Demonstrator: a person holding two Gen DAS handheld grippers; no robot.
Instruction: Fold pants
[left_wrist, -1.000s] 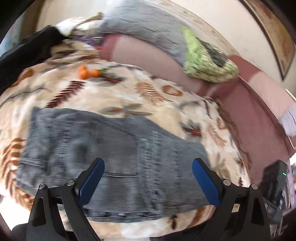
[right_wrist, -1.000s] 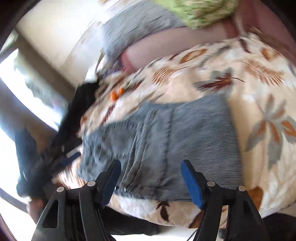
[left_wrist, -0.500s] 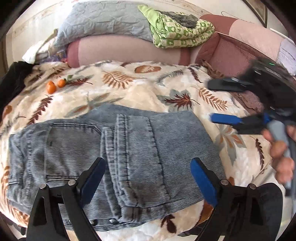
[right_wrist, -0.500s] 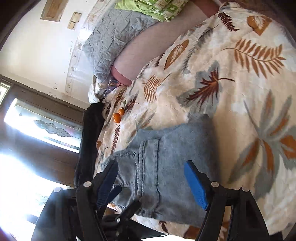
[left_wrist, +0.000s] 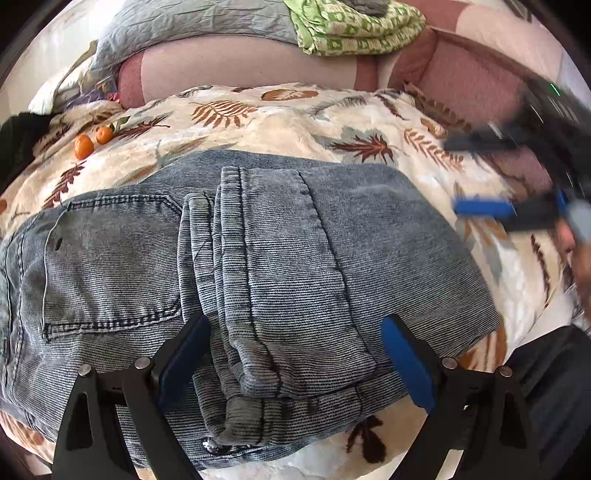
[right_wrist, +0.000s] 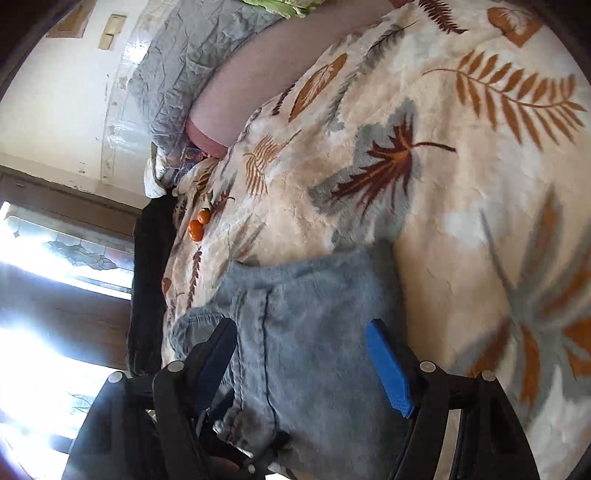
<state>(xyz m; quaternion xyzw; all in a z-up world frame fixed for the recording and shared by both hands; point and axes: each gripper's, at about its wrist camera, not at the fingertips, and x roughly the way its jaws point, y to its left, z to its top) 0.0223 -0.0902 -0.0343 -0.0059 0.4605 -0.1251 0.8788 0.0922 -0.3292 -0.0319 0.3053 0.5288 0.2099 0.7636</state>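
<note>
Grey-blue denim pants lie folded in a compact stack on a leaf-print blanket, legs laid over the seat and back pocket. My left gripper is open and empty, just above the pants' near edge. My right gripper shows blurred at the right of the left wrist view, open, off the pants' right end. In the right wrist view the right gripper is open and empty above the pants.
Two small oranges lie on the blanket at the far left. A pink bolster, a grey quilt and a folded green cloth line the back. A dark garment lies by a bright window.
My left gripper has swung round and come closer over the pants. My right gripper has drawn back to the right of the pants. Both stay open.
</note>
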